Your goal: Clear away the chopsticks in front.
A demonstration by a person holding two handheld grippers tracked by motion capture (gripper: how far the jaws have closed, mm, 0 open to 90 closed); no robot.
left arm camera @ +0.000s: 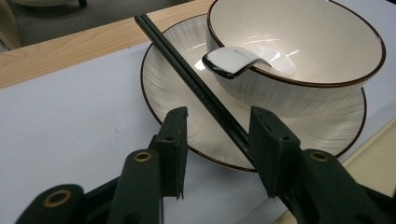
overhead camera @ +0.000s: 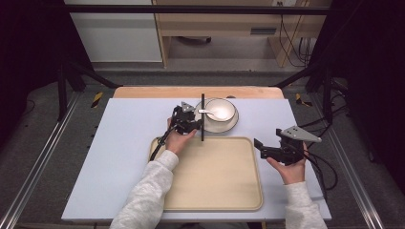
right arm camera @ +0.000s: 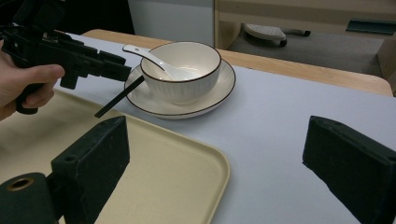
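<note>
Black jaws of the left gripper (left arm camera: 217, 135) are framing the pair of dark chopsticks (left arm camera: 196, 84) in the left gripper view, one pad lying right against the sticks and the other standing off with a gap, so the grip is not yet made and the jaws are only part way together. Those chopsticks are lying across the near rim of the plate (left arm camera: 163, 93), their far ends pointing toward the wooden table edge (left arm camera: 56, 56) and their near ends reaching toward the tray (overhead camera: 215, 176); propped on the rim like that, they are sitting a little off the surface, which is probably why the gripper is coming at them low and level rather than from above. On the plate the bowl (left arm camera: 303, 70) is standing upright, with a white spoon (left arm camera: 233, 60) leaning inside it, its handle hanging over the rim just beside the chopsticks. Off to the side, the right gripper (overhead camera: 272, 149) is hovering above the table beside the tray's right edge, jaws spread wide with nothing between them, likely waiting clear of the work. Judging by the layout, the chopsticks are about to be pinched and lifted, and the nearby spoon handle is the thing to avoid bumping.
</note>
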